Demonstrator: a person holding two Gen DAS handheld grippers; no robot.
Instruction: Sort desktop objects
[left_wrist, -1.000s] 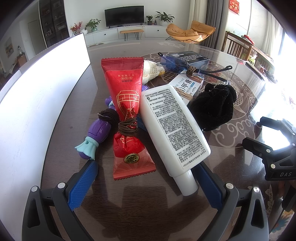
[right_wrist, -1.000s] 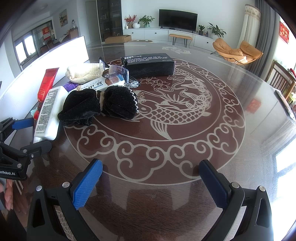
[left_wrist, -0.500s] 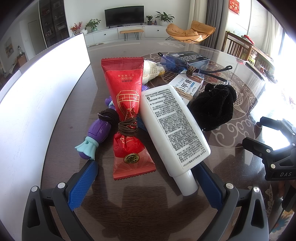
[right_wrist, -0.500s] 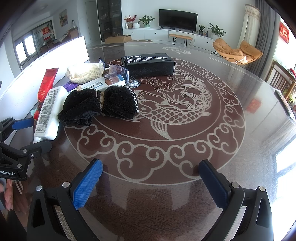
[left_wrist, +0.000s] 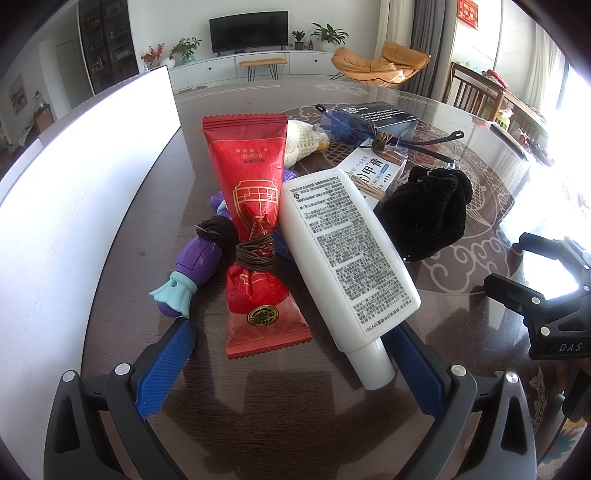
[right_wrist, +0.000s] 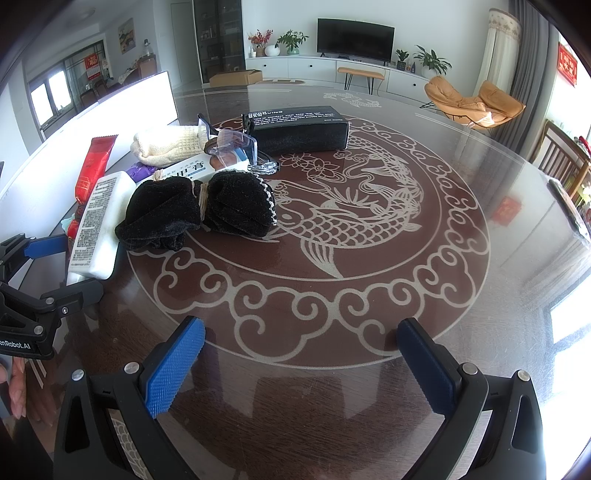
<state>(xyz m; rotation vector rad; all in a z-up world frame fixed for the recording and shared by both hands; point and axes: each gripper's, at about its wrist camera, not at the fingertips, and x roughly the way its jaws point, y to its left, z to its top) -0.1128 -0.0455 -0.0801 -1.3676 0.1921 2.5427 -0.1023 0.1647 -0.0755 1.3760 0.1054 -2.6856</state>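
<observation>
Left tool (left_wrist: 291, 363) wide open, low over the glossy brown desk (right_wrist: 369, 306), straddling white lotion tube (left_wrist: 347, 254), right tool (right_wrist: 301, 356) open, empty, level above desk

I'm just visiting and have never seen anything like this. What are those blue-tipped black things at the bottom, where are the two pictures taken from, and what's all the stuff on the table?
They are two hand-held grippers, one per hand, no robot. Each carries a camera looking along its jaws. One picture is from the left gripper, the other from the right gripper. Both stand open, holding nothing. On the table lie a red packet, white bottle, purple toy, black cloth, glasses and black box.
</observation>
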